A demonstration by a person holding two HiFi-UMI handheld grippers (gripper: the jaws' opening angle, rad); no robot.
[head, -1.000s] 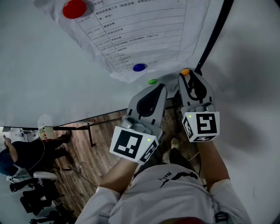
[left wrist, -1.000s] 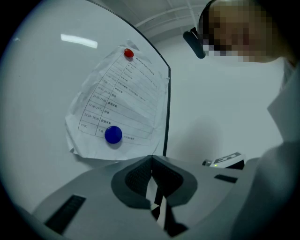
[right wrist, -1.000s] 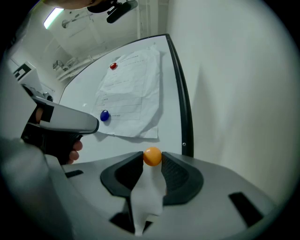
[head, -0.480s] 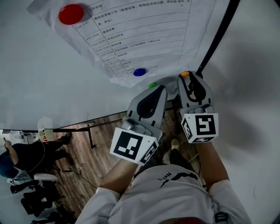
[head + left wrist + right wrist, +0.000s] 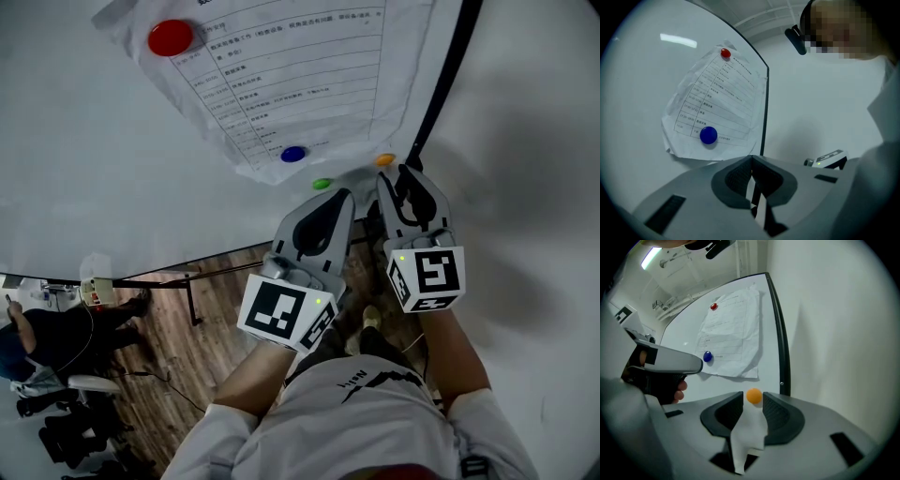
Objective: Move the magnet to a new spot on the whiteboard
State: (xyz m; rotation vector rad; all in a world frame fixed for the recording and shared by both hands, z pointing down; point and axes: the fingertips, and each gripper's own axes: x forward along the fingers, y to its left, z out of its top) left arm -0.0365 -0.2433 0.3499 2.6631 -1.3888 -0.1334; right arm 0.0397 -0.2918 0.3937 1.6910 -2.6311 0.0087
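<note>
There were four round magnets on one white, smooth whiteboard. A red magnet and a blue magnet held one wrinkly paper sheet with printed lines. A green magnet sat on the bare board just below the paper.

The orange magnet was a small, smooth button near the board's black edge. It sat right between the tips of the right gripper, whose dark, bumpy fingers were apart. I could not tell if they touched it.

The left gripper was grey, its fingers pressed together on nothing.
</note>
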